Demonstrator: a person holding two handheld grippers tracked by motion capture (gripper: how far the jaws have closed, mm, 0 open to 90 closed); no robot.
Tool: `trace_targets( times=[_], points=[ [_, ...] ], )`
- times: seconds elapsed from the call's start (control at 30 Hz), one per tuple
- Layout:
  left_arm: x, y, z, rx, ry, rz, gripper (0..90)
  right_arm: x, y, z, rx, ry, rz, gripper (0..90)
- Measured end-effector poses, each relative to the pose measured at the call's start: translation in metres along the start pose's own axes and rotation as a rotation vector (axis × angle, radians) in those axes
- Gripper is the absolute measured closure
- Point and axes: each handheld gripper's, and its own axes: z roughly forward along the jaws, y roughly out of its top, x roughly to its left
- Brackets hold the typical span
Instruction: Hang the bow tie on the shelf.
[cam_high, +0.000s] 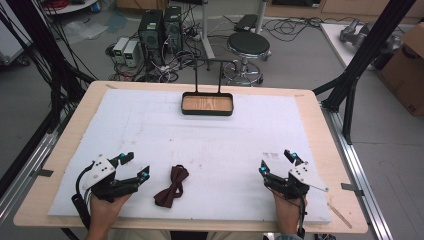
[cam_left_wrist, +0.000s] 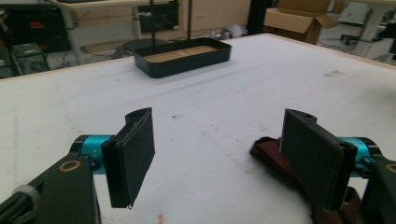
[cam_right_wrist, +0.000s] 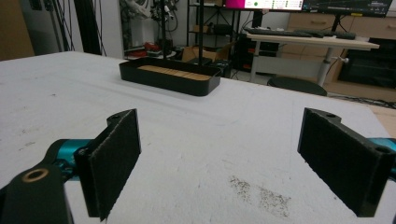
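Both tools rest released near the worktop's (cam_high: 310, 107) front edge, so nothing looks started. The bow tie (cam_high: 171, 186) lies just beside the left tool (cam_high: 134, 166), well apart from the right tool (cam_high: 277, 161). Likely next: the left tool closes on the tie, perhaps bound for the tray (cam_high: 207, 112).

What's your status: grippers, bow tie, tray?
Left gripper open, empty. Right gripper open, empty. Bow tie flat on the mat beside the left gripper, untouched. Tray at far edge, path open.
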Motion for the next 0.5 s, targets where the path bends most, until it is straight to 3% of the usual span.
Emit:
trace_targets(
  times=[0.03, 0.17, 0.5],
  points=[
    [0.0, 0.0, 0.0, 0.0, 0.0, 0.0, 26.7, 0.0, 0.0, 0.0, -0.001, 0.0, 0.0, 12.3],
    [-0.008, 0.0, 0.005, 0.028, -0.069, 0.031, 27.6, 0.0, 0.0, 0.0, 0.001, -0.001, -0.001, 12.3],
    [-0.015, -0.002, 0.01, 0.082, -0.106, 0.05, 29.5, 0.0, 0.0, 0.0, 0.004, -0.001, -0.001, 12.3]
  ],
)
